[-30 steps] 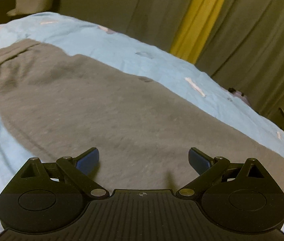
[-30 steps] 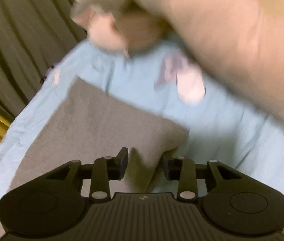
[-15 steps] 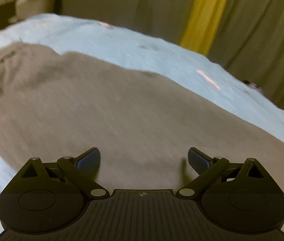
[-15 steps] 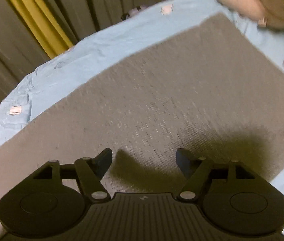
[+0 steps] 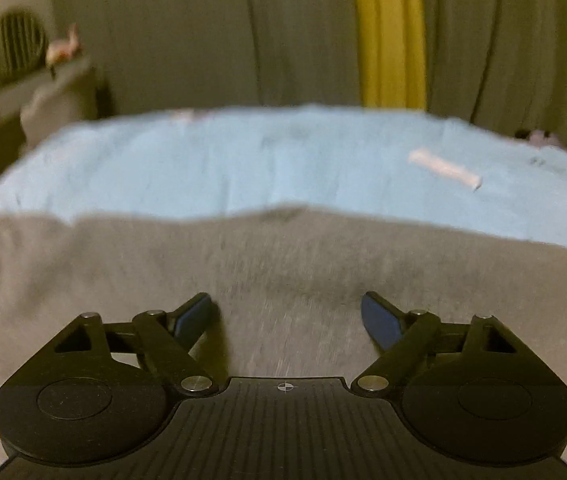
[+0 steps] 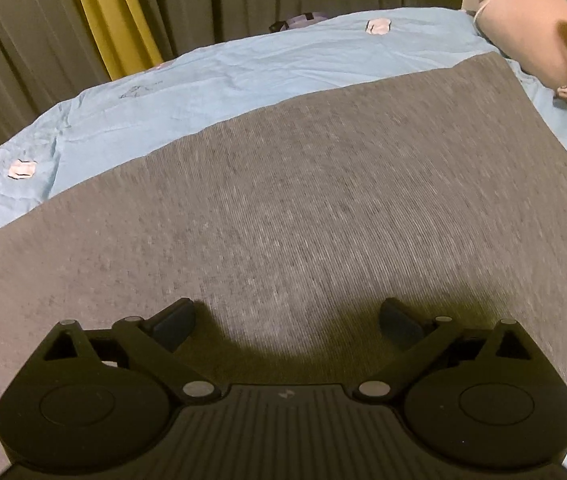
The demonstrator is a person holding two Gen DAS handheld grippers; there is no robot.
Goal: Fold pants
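Note:
The grey pants [image 6: 303, 184] lie flat on the light blue bed sheet [image 6: 243, 64], filling most of the right wrist view; their far right corner is near the pink plush. In the left wrist view the pants [image 5: 283, 264] cover the lower half, with the far edge across the middle. My left gripper [image 5: 289, 316] is open and empty, low over the fabric. My right gripper [image 6: 287, 320] is open and empty, just above the pants, casting a shadow on them.
A pink plush toy [image 6: 539, 28] lies at the sheet's far right. Grey curtains with a yellow strip [image 5: 389, 32] hang behind the bed. A shelf with a round fan [image 5: 15, 46] stands at the far left. Blue sheet [image 5: 283, 160] lies beyond the pants.
My right gripper let go of the pants' corner, opened wide and swung over the flat fabric. My left gripper, still open, tilted up towards the pants' far edge.

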